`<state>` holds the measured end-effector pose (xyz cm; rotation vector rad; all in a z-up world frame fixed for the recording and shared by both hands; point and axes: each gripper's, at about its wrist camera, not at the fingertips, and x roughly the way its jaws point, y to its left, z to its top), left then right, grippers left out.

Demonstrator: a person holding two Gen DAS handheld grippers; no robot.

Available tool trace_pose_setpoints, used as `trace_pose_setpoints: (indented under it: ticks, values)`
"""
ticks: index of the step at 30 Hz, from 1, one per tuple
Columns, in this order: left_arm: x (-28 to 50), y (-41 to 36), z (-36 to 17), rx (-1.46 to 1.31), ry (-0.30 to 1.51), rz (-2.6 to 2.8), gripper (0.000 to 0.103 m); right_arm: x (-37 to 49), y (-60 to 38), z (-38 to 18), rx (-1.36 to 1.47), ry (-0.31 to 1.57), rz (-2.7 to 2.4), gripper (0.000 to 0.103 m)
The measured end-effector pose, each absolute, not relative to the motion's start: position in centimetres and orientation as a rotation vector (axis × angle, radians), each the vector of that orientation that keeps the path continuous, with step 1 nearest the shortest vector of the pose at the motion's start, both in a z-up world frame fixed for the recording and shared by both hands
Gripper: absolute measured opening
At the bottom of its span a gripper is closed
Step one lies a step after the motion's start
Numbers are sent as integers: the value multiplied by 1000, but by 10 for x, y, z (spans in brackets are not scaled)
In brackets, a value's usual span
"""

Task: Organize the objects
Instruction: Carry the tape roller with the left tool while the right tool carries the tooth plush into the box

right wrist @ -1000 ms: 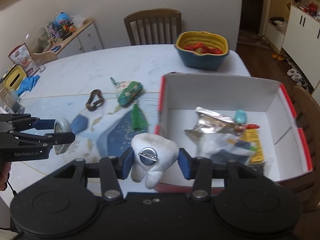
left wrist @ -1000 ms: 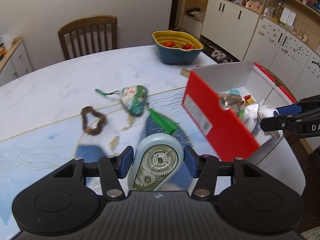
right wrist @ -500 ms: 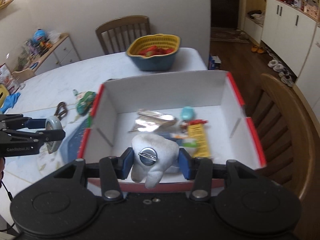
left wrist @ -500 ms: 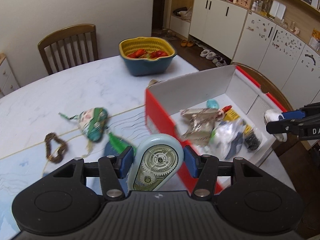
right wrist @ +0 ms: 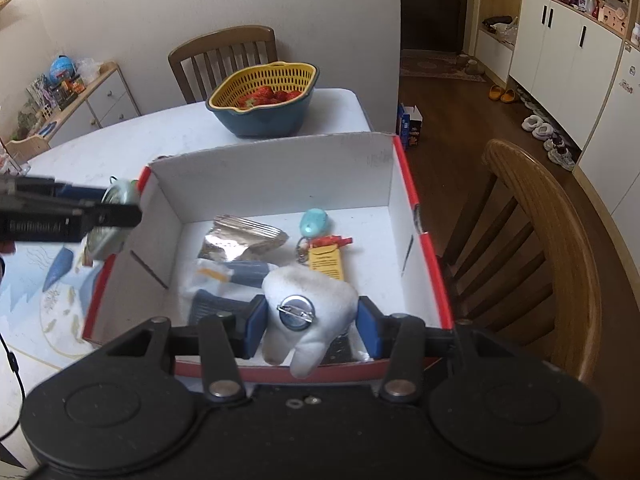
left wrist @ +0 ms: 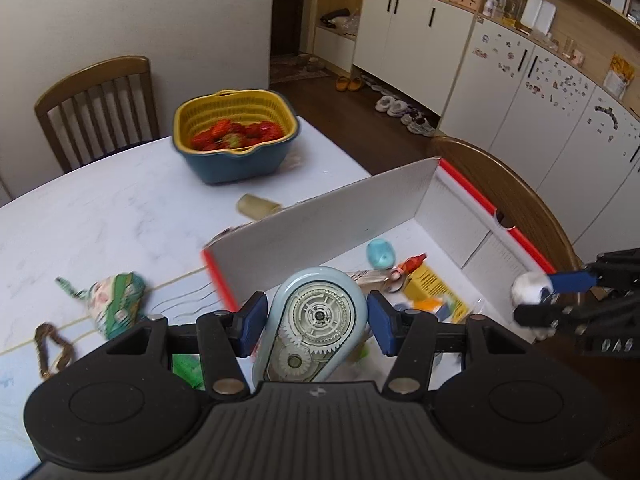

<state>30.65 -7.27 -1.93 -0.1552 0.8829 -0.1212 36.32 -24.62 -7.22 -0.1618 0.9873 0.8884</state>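
Both hands have swung across from the open surface toward the red box (right wrist: 404, 184), and each pair of tongs now hangs at or over it. A second ago the left wrist view showed the box from its outer red side, off to the right; now the left tongs (left wrist: 316, 316) look down past the left wall into the white inside. They pinch a pale blue tape dispenser (left wrist: 314, 320) with clear gear wheels, their blue pads pressed on its two sides.

The right tongs (right wrist: 308, 316) are closed on a white tooth-shaped plush (right wrist: 308, 312) with a round metal pin on its front. They were near the box's left near corner earlier; now they sit over its near edge, with the plush hanging above the things already inside: a silver foil bag (right wrist: 244, 236), a small teal round thing (right wrist: 316, 222), a yellow tag (right wrist: 326, 260) and some blue and white packets.

Left out on the surface (left wrist: 120, 208) are a green patterned pouch (left wrist: 116, 304), a brown bead bracelet (left wrist: 50, 348) and a short beige roll (left wrist: 256, 205) just beyond the box's far wall. A yellow and blue basket of strawberries (left wrist: 236, 136) stands farther off.

Both carried things look ready to be let go, the plush first, since it is already well over the box.
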Motion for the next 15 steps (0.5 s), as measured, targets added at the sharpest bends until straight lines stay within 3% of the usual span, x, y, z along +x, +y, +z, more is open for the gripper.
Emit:
trace_pose_setpoints:
  ticks: [15]
  values:
    - [377,-124,-43,-53,951,-188,53,387,-211,-104,-269,1006,939,46]
